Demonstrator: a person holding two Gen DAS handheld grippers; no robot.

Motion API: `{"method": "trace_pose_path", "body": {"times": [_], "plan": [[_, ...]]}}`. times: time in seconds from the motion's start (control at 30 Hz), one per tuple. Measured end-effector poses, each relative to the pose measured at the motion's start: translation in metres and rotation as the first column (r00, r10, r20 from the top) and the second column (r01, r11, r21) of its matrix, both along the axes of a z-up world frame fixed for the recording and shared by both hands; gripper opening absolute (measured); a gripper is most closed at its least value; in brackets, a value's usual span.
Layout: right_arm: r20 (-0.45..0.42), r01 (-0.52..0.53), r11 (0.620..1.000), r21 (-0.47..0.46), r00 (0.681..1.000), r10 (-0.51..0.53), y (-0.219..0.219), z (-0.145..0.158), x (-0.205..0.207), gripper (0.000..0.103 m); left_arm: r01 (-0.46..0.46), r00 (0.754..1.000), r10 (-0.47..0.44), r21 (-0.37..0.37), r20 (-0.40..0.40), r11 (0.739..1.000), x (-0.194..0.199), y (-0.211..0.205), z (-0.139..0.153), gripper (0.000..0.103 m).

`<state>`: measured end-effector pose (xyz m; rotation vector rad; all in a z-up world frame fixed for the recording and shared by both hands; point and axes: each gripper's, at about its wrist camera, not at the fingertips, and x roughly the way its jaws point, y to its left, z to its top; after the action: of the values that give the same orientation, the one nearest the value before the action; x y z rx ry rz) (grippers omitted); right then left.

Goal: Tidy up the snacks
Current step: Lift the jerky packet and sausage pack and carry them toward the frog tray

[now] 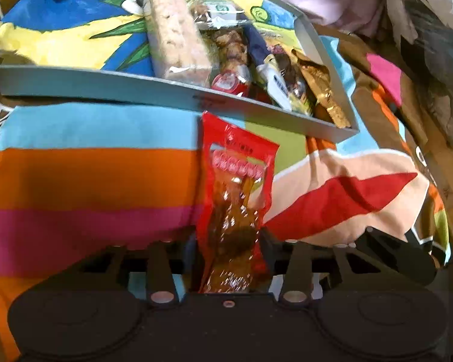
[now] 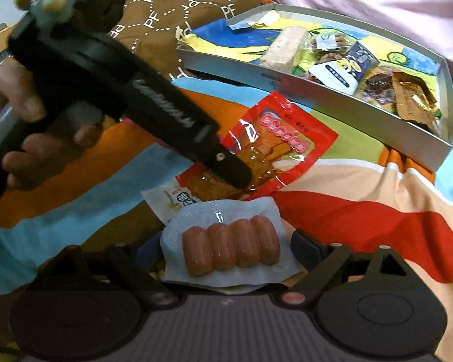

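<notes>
A flat red plastic snack pouch [image 1: 237, 181] is gripped by the left claw [image 1: 231, 259]; the right claw [image 2: 226, 250] is spread around a clear sausage pack [image 2: 229, 249], pads not visibly pressing.

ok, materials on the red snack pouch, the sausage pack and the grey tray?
Red snack pouch: glossy plastic film with a clear window, judging by glare and crinkles. Sausage pack: clear vacuum-sealed plastic, tight around four sausages, with a flat matte border. Grey tray: thin straight walls and sharp corners, matte; looks like cardboard, possibly thin metal.
</notes>
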<state>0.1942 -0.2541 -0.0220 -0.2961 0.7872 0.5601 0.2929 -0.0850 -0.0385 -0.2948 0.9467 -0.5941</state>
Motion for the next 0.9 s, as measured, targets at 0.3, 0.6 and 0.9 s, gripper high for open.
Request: {"method": "trace_pose_path", "body": {"times": [0.3, 0.6, 0.9], "plan": [[0.086, 0.054, 0.994, -0.099, 0.995, -0.045, -0.027, 0.008, -0.003, 0.08, 0.086, 0.991, -0.101, 0.152, 0.092, 0.985, -0.009, -0.03, 0.005, 0.069], [0.098, 0.027, 0.987, -0.157, 0.995, -0.011, -0.021, 0.004, -0.004, 0.082, 0.126, 0.968, -0.201, 0.396, 0.154, 0.91, -0.014, -0.07, 0.001, 0.075], [0.086, 0.062, 0.984, -0.165, 0.995, -0.048, -0.025, 0.0, 0.001, 0.096, 0.127, 0.964, -0.212, 0.418, 0.163, 0.899, -0.012, -0.069, 0.001, 0.066]]}}
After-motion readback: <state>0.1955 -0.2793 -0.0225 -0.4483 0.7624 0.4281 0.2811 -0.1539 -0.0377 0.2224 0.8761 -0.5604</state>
